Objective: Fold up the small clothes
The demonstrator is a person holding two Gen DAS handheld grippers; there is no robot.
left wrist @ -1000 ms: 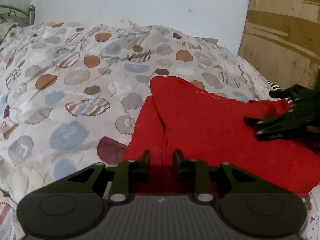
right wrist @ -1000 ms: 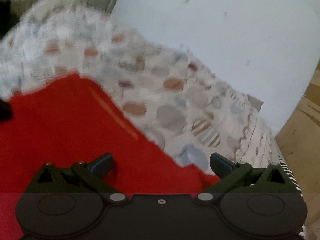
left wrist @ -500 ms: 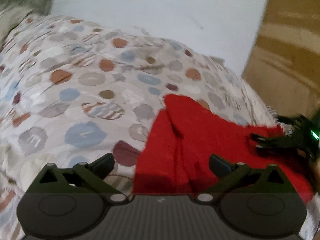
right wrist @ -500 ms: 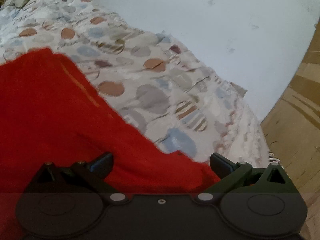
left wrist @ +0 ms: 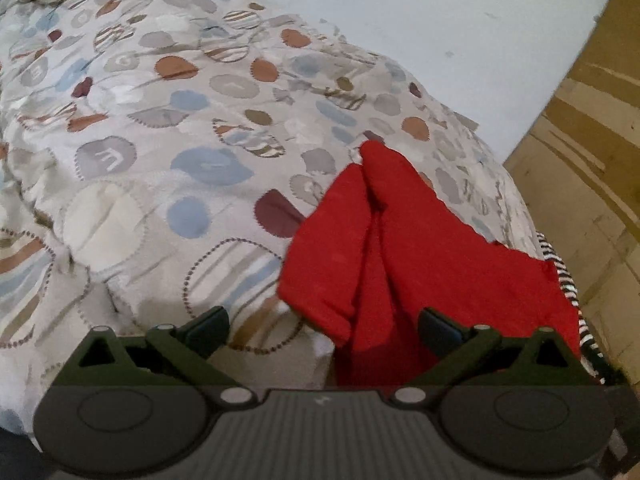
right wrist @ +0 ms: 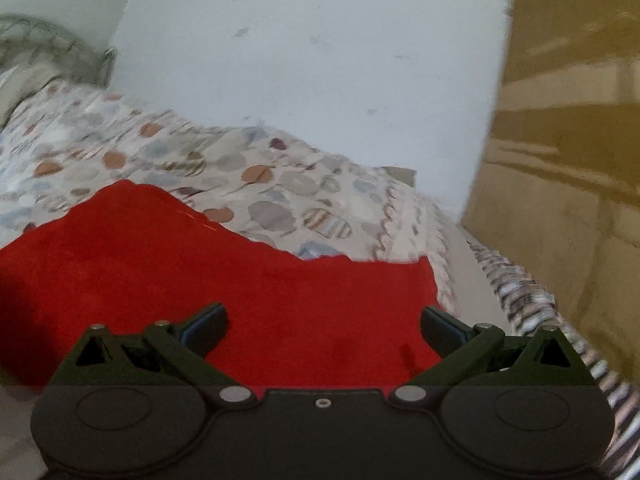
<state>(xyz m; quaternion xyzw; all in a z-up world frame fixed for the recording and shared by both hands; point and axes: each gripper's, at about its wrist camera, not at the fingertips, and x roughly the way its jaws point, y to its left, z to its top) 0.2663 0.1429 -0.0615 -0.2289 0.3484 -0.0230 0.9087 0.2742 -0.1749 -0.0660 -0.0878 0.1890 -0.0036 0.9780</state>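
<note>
Red fabric garment (left wrist: 416,248), folded over itself, lying on patchwork-print bedspread of grey, blue and rust circles (left wrist: 160,168), near striped black-and-white cloth (left wrist: 568,284) at bed edge. Left gripper (left wrist: 324,326) just opened, jaws wide apart, garment edge between them, unpinched. Right gripper (right wrist: 324,324) spread wide above red cloth, gripping nothing.

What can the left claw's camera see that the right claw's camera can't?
Only the left view shows the fold line running up the red cloth and the left claw, wide open. Only the right view shows the metal bed frame and the right claw, also open. Both show the red cloth, spotty bedspread, white wall and stripy fabric.
</note>
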